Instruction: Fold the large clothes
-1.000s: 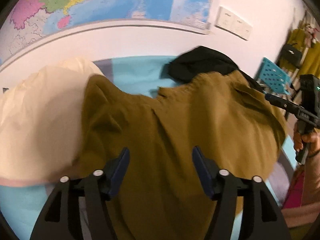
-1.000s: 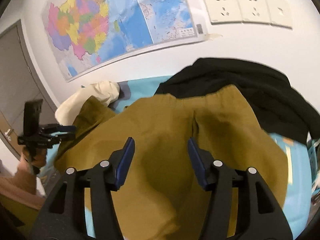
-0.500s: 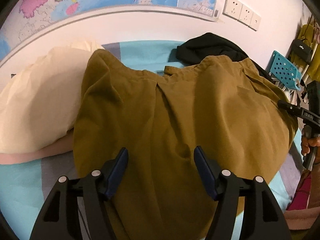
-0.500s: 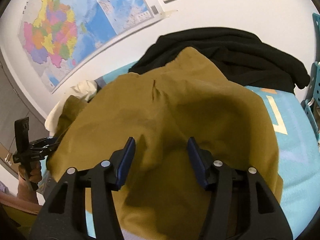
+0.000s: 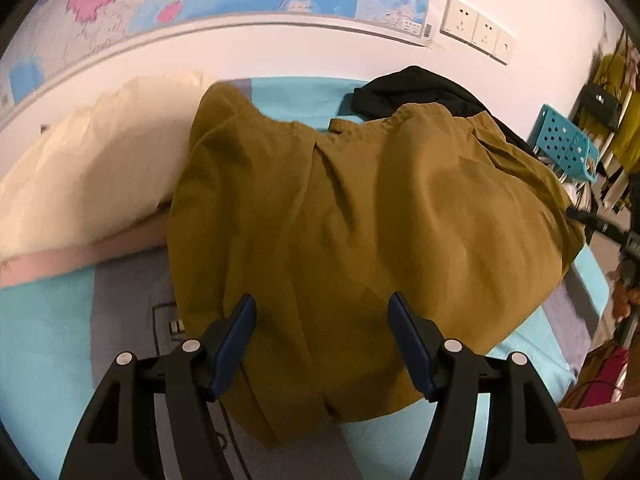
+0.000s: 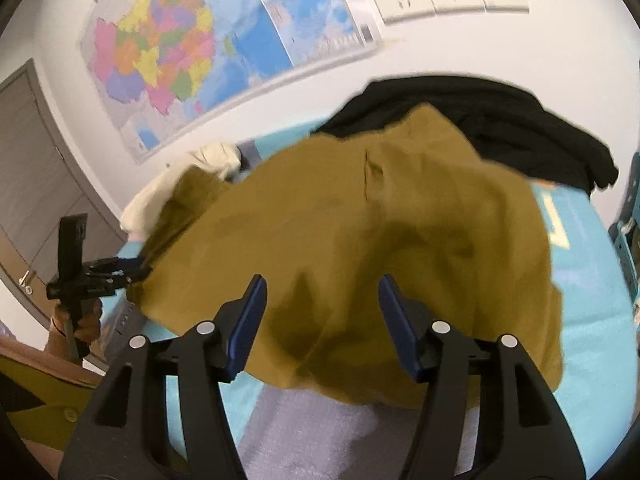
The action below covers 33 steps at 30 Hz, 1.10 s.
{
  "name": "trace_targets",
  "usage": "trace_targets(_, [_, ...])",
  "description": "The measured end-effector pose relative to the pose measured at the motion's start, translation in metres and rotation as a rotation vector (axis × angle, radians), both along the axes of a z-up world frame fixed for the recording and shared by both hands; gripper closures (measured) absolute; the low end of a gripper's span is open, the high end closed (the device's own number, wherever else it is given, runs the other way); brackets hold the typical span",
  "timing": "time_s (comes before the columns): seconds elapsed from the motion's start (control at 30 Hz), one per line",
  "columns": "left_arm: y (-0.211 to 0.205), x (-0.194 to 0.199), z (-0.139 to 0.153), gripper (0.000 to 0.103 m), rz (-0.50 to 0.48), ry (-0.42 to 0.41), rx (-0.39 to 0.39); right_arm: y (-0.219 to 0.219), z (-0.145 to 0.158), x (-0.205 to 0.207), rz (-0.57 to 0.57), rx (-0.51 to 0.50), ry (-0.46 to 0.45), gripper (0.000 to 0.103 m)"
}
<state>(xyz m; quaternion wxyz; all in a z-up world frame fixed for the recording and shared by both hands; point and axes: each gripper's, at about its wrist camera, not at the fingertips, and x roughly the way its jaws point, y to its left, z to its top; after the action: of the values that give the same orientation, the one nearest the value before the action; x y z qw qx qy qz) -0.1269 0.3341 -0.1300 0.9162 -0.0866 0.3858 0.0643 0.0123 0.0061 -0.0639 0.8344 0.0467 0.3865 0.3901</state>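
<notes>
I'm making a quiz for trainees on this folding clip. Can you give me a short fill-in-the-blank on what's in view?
1. The mustard-brown garment lies spread on a bed with a ____ cover.
2. Behind it, by the wall, lies a crumpled ____ garment.
3. The left tool has its jaws ____, gripping nothing.
4. A colourful ____ hangs on the wall.

Missing words: turquoise; black; open; map

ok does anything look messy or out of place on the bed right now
Yes. The mustard-brown garment lies rumpled, not flat: its far-left part rides up over the cream pillow, and its far edge overlaps a crumpled black garment by the wall. Nothing looks spilled or damaged.
</notes>
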Motion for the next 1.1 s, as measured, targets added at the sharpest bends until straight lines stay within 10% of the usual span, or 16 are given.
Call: trace_targets(1.1, [0.001, -0.052, -0.030, 0.025, 0.100, 0.029, -0.142, -0.011, -0.021, -0.027, -0.053, 0.087, 0.063, 0.037])
